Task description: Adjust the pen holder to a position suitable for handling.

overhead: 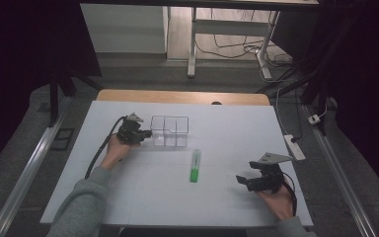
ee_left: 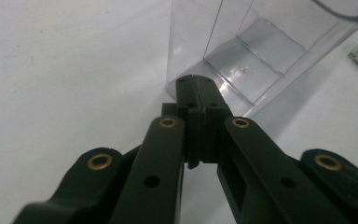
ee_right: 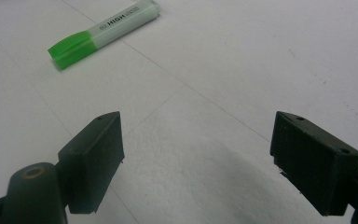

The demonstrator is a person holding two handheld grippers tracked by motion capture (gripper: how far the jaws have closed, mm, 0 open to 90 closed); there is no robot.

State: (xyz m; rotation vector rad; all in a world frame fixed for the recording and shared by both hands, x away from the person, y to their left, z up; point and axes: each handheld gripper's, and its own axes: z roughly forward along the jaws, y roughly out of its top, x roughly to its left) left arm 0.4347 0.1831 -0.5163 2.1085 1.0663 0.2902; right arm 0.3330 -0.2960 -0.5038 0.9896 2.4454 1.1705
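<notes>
High view: the left gripper (overhead: 143, 134), jaws closed on nothing, touches the clear box (overhead: 170, 131), while the right gripper (overhead: 241, 178), jaws wide, faces the highlighter (overhead: 195, 166) lying ahead, ungrasped, so any placing apparently remains.

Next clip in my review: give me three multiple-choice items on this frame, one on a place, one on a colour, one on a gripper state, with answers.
1. The highlighter lies:
A. inside the clear organizer
B. on the table, nearer the person than the organizer
C. in the right gripper

2. Its cap is:
A. green
B. red
C. blue

3. The right gripper is:
A. shut on the highlighter
B. shut, empty
C. open

Answers:
B, it lies flat on the table, apart from the clear organizer.
A, the cap end is green.
C, its jaws stand wide apart, nothing between.
</notes>
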